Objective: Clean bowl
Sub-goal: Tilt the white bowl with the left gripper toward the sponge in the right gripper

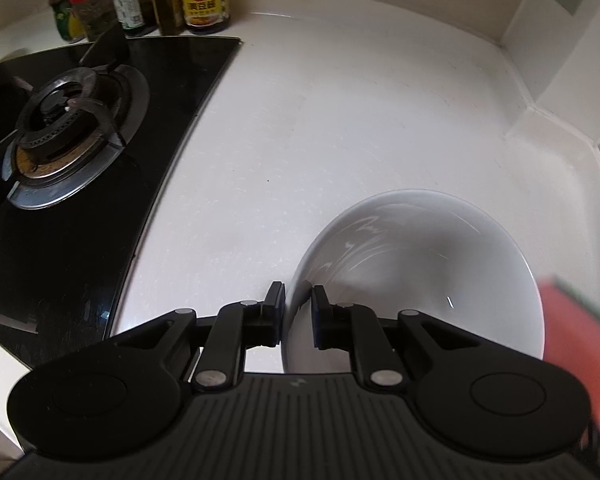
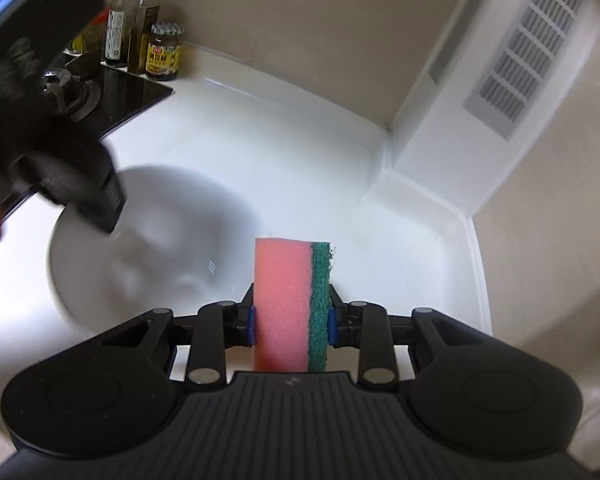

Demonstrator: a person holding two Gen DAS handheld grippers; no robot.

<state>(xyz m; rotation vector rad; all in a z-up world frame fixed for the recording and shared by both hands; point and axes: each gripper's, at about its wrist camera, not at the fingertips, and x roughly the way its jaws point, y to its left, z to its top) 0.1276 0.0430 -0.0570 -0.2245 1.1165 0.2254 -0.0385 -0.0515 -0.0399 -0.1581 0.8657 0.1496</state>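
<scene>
Beside the black glass gas hob (image 1: 100, 152), on the white speckled countertop (image 1: 320, 128), stood the round white glazed ceramic bowl (image 1: 420, 264), upright, its inside bare and showing no dirt that could be made out. The black left gripper (image 1: 298, 316) straddled the bowl's rim on the side nearest the hob, one finger outside the wall and one inside; whether the pads pressed the wall could not be told. The black right gripper (image 2: 291, 324) was clamped on a pink foam sponge with a green scouring layer (image 2: 290, 304), held just over the bowl's edge farthest from the hob. A glazed wall offers little grip, so I judged that a hard sideways scrub could slide the bowl out of the left gripper or tip it. The soft foam might also twist in its clamp under pressure.
</scene>
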